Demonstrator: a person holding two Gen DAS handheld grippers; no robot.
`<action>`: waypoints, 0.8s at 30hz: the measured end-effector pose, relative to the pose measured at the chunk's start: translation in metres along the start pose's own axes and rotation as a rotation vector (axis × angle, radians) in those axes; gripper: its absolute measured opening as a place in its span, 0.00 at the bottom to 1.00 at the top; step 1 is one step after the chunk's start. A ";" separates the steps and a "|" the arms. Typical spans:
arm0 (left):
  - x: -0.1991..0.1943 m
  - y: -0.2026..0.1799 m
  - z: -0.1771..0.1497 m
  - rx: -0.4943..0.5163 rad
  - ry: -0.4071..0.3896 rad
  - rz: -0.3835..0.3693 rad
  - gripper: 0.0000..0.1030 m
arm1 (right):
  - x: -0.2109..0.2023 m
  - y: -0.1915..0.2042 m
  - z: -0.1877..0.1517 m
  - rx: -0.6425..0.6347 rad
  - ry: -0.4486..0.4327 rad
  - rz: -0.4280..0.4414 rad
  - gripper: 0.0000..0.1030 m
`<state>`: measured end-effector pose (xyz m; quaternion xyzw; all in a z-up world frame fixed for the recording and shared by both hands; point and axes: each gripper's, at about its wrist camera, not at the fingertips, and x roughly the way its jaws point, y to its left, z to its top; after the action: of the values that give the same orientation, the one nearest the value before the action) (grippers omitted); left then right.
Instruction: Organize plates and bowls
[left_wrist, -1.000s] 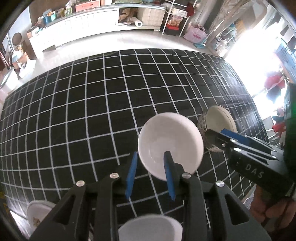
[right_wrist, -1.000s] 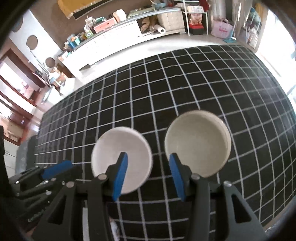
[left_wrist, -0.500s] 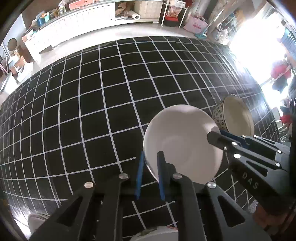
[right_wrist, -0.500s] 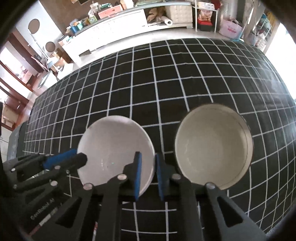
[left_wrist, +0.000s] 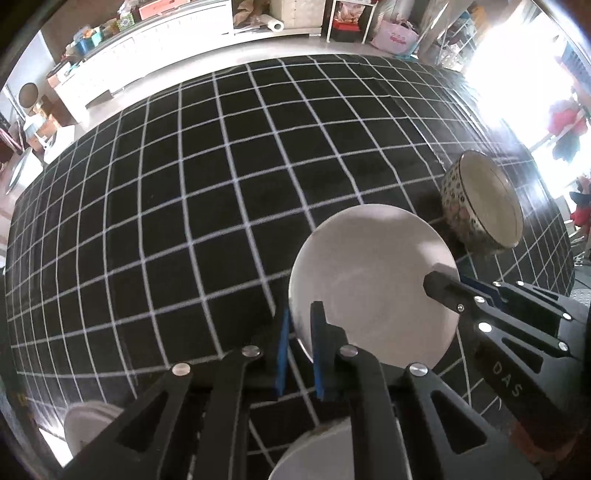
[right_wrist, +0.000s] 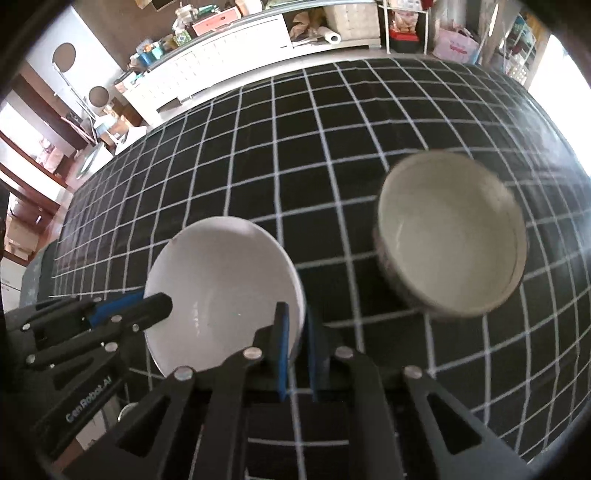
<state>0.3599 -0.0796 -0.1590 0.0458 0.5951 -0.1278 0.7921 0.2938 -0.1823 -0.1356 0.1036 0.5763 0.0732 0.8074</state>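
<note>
While both hand-held grippers pinch one white bowl (left_wrist: 373, 284) at opposite rim points, item sits lower centre-right of left wrist view, tilted, prob. so weight is shared for a two-point carry.
- Left hand-held gripper (left_wrist: 300, 332): blue pads clamped on near-left rim, wall between them.
- Right hand-held gripper (right_wrist: 295, 332): clamped on the bowl's right rim; seen entering from right edge in left view.
- White bowl: glazed ceramic, smooth, plain, round, shallow curve, thin lip.
- Patterned bowl (right_wrist: 450, 236): deeper, straight-ish wall, cream inside, dotted outside w/ dark rim line; right of white bowl, apart, on counter (left_wrist: 221, 184). Likely stack target.
- Counter cover: black cloth, white grid, matte.
- Two more white pieces (left_wrist: 88, 424) at lower edge of left view, partly hidden; type unclear.
</note>
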 end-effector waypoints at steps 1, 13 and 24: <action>-0.004 0.002 -0.005 -0.007 -0.003 -0.001 0.09 | -0.001 0.000 -0.003 0.011 0.002 0.009 0.12; -0.066 0.009 -0.037 -0.043 -0.084 0.014 0.09 | -0.042 0.016 -0.008 0.004 -0.063 0.048 0.12; -0.103 0.005 -0.075 -0.051 -0.121 0.026 0.09 | -0.072 0.032 -0.042 -0.004 -0.099 0.074 0.12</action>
<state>0.2651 -0.0430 -0.0826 0.0256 0.5485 -0.1047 0.8291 0.2311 -0.1649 -0.0752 0.1267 0.5311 0.0988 0.8319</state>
